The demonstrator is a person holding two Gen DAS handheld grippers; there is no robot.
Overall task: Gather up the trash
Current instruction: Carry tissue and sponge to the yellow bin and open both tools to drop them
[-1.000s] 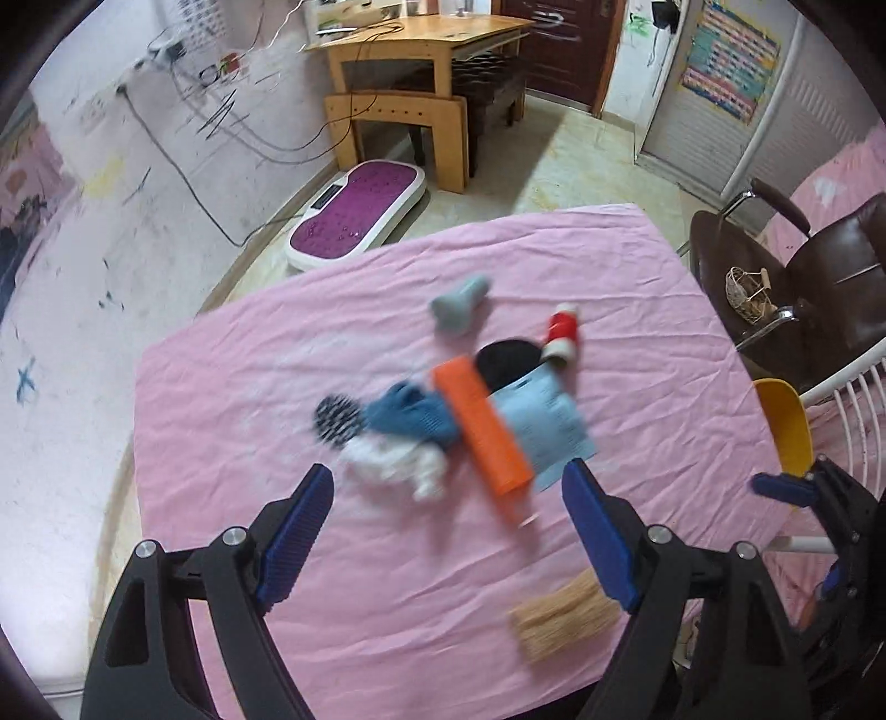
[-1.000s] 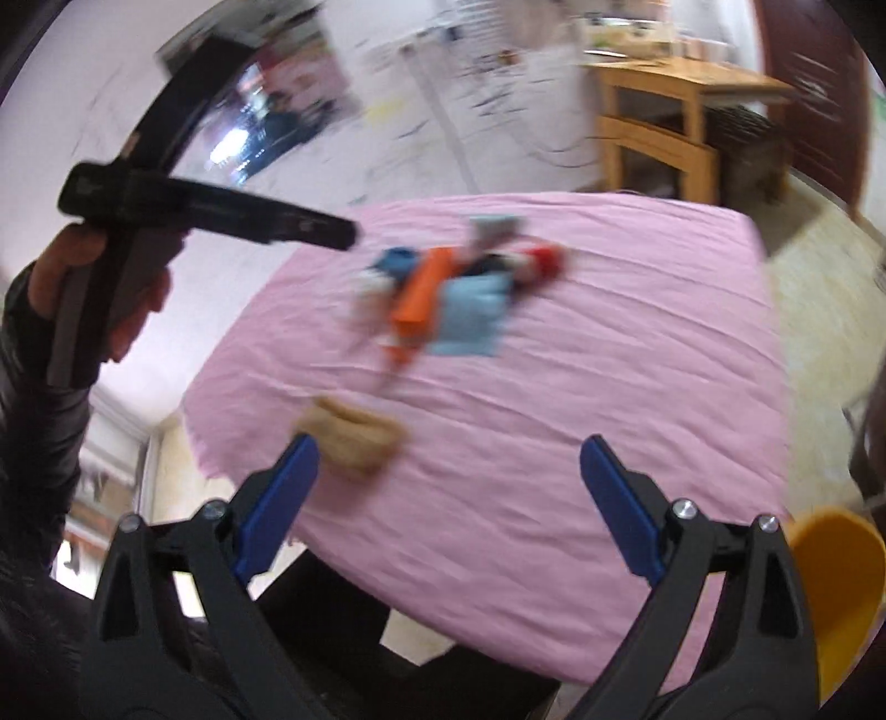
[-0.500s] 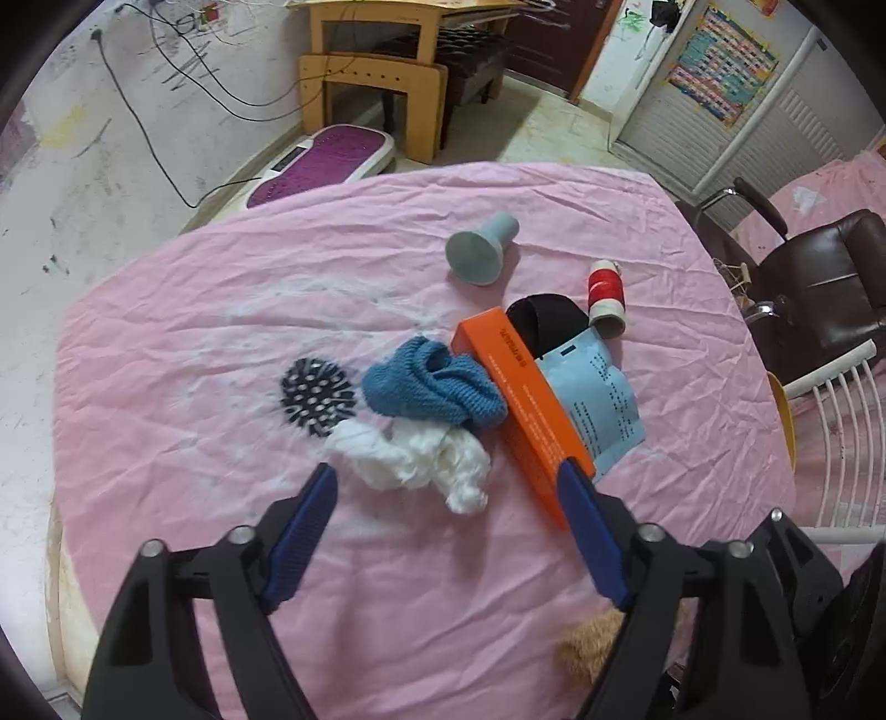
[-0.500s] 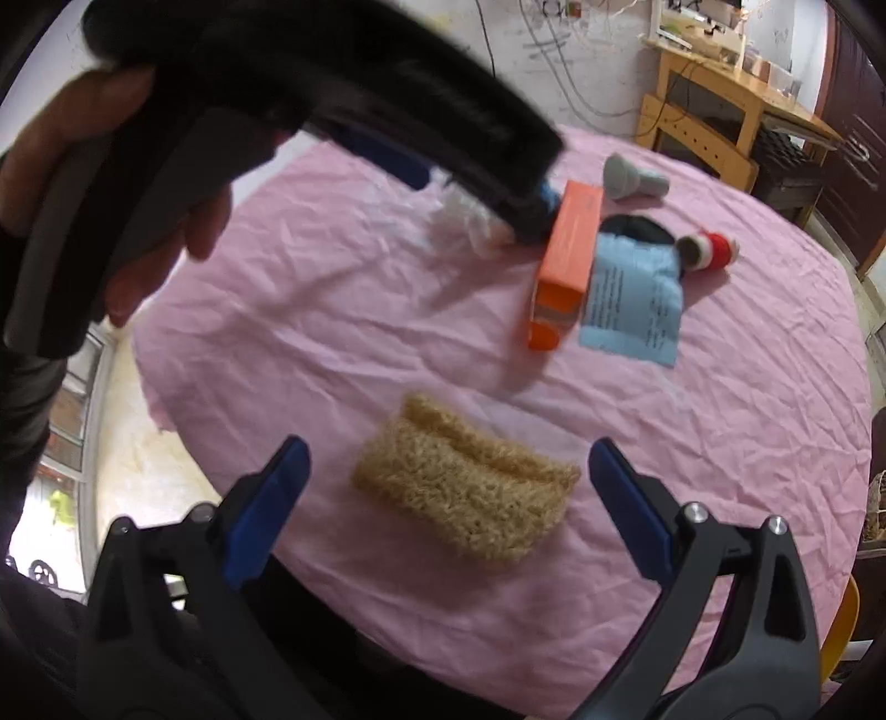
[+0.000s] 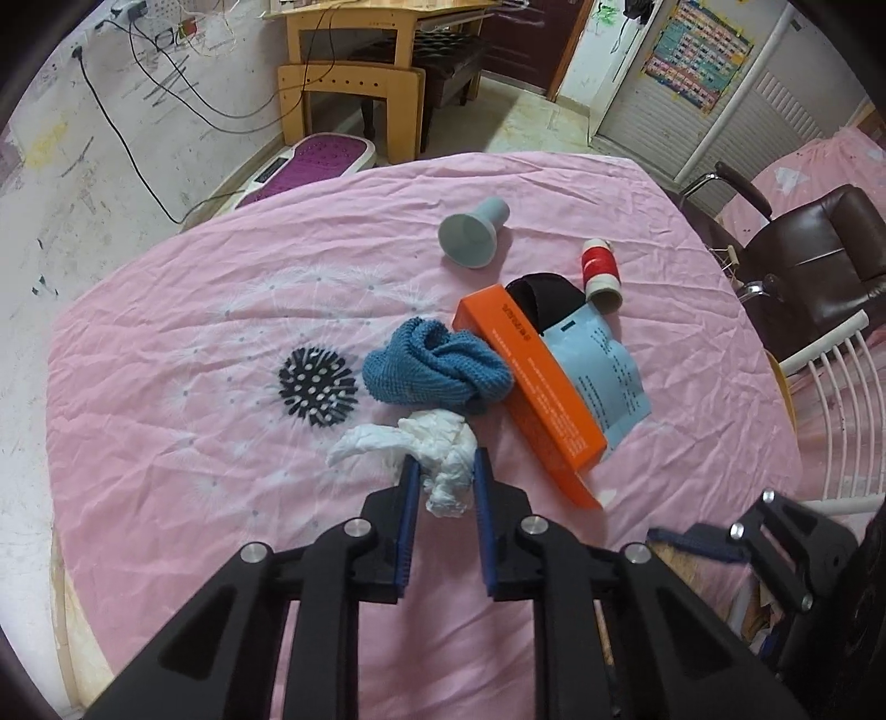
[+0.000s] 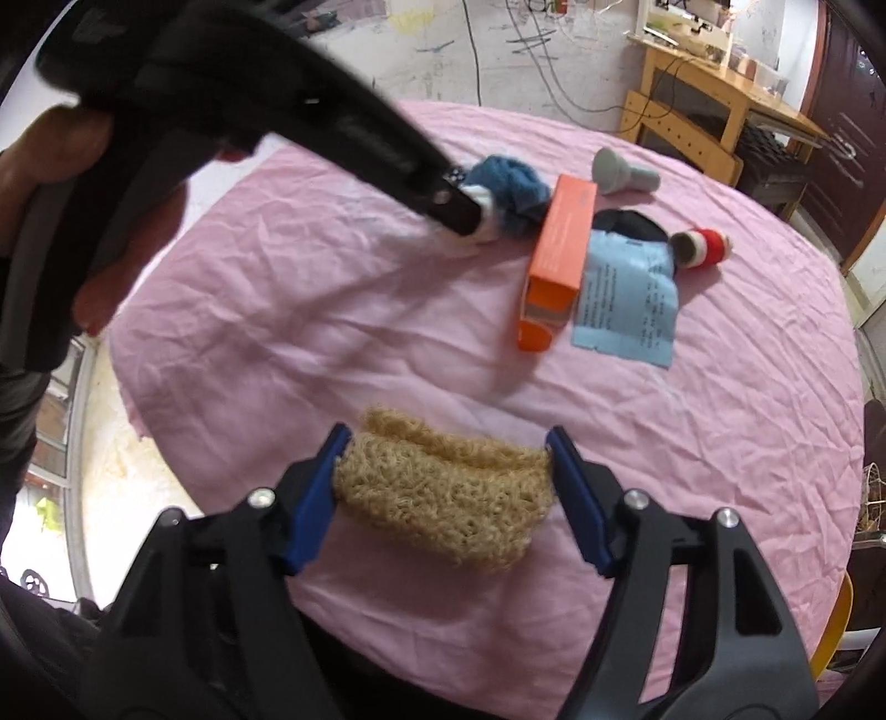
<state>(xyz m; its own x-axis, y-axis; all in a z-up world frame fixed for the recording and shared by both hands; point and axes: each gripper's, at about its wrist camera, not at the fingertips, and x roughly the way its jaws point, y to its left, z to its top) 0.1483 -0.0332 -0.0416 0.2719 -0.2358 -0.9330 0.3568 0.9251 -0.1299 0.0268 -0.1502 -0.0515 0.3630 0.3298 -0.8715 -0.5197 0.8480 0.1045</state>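
My left gripper [image 5: 444, 471] is shut on a crumpled white tissue [image 5: 426, 443] that lies on the pink tablecloth [image 5: 194, 310]. My right gripper [image 6: 447, 440] has its blue pads on both ends of a tan knitted cloth [image 6: 443, 490] near the table's front edge, shut on it. An orange box [image 5: 531, 376], a light blue paper slip [image 5: 601, 371], a blue knitted cloth [image 5: 434, 365] and a red thread spool [image 5: 601, 268] lie in the middle. The left gripper's arm also shows in the right wrist view [image 6: 288, 105].
A black spiky disc [image 5: 317, 385], a grey funnel-shaped piece [image 5: 473, 232] and a black round object [image 5: 545, 299] are on the table too. A brown armchair [image 5: 814, 266] and a white rack [image 5: 841, 387] stand to the right. A wooden desk [image 5: 376, 39] stands behind.
Both grippers came down to the table and closed: the left on the white tissue, the right on the tan knitted cloth. Both were open half a second ago.
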